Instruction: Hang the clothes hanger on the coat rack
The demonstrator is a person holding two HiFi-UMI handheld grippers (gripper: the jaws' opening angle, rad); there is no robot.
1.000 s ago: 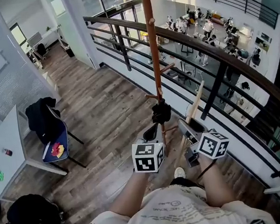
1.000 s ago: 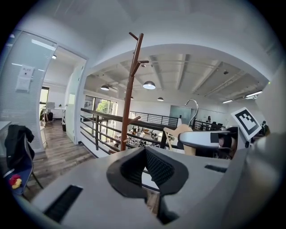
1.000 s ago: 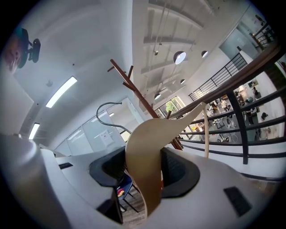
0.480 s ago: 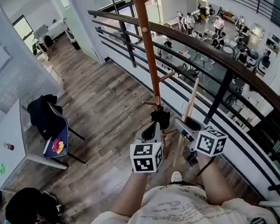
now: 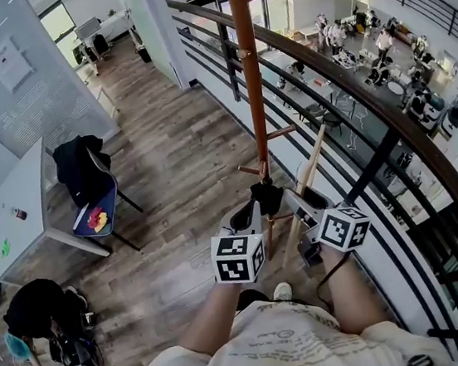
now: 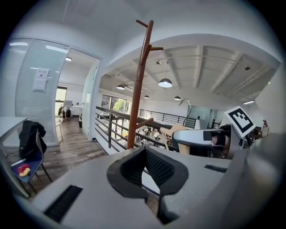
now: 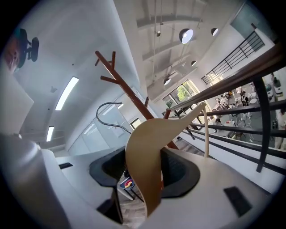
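The clothes hanger (image 7: 147, 134) was clamped by one end in the right gripper (image 7: 143, 172), its length running ahead of those jaws, the coat rack (image 7: 125, 88) ahead-left; the left gripper (image 6: 145, 172) gaped empty.

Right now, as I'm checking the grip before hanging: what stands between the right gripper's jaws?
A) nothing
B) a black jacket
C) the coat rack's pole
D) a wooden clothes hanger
D: the right gripper view shows the wooden clothes hanger standing between the two dark pads, clamped by the right gripper.
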